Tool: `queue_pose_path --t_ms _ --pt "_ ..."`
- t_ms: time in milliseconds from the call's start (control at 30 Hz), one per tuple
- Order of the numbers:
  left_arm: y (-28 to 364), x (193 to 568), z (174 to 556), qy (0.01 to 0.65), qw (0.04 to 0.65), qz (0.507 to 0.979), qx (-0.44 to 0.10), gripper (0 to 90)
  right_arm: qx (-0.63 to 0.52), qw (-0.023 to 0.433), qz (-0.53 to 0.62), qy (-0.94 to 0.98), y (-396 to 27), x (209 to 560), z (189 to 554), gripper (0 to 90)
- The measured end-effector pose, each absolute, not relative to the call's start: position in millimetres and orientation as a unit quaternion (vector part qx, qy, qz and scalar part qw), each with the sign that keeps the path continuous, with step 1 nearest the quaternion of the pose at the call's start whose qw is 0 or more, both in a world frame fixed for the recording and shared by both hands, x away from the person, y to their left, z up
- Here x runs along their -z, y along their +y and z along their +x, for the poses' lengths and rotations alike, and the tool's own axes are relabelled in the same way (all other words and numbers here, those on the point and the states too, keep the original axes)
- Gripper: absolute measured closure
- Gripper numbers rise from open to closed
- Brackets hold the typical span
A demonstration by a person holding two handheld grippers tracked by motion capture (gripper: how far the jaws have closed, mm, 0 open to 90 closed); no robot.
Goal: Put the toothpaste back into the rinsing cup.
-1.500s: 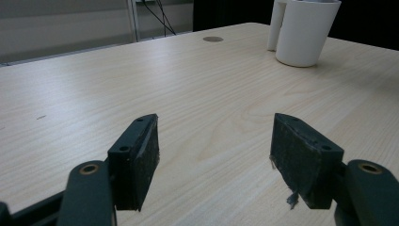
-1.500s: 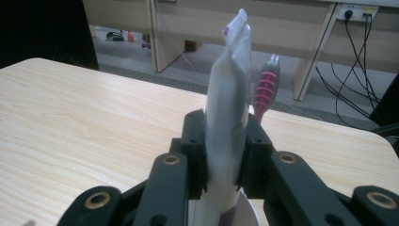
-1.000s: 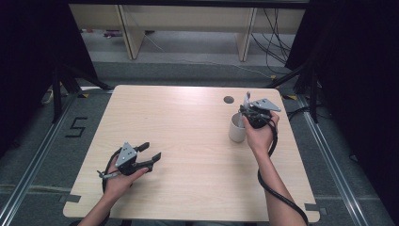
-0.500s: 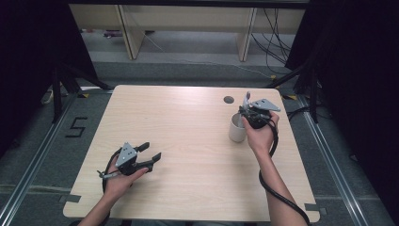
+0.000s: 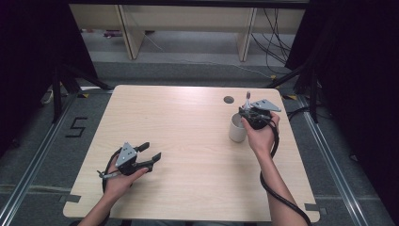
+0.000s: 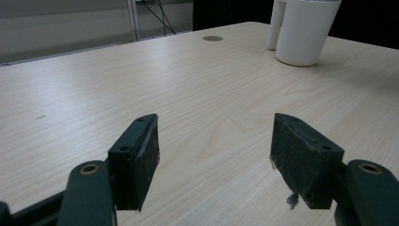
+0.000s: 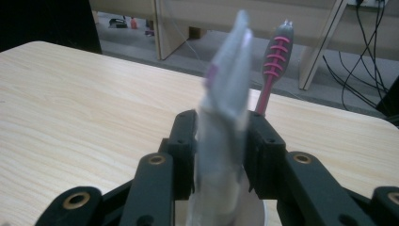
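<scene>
Grey tube [image 7: 223, 117] stands upright in the white cup [image 5: 237, 129] at the table's [image 5: 188, 141] right side w/ a pink toothbrush [image 7: 274, 61] just behind it. Right gripper [image 7: 221, 150] sits over the cup, jaws either side of the tube & just been opening; can't tell if pads [image 7: 186, 150] press on it. Left gripper [image 6: 214, 155] rests well apart at near left, jaws spread wide, nothing between.
</scene>
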State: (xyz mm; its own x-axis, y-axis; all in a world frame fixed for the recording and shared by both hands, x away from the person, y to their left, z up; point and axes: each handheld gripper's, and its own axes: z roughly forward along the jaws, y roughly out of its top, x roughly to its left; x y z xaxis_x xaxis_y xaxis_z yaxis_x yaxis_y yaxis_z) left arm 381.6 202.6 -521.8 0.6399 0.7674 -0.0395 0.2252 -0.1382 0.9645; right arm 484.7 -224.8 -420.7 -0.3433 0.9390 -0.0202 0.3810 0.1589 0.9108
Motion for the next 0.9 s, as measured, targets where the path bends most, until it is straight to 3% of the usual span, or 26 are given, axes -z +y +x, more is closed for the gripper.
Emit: queue_pose_path --t_ms 633,900 --pt "202.5 521.8 381.6 0.348 0.557 0.714 -0.244 32.6 -0.437 0.305 0.481 0.696 -227.4 415.5 475.8 45.1" --pt "202.4 521.8 381.6 0.348 0.557 0.714 -0.244 32.6 -0.426 0.304 0.476 0.707 -230.3 413.2 463.9 39.8"
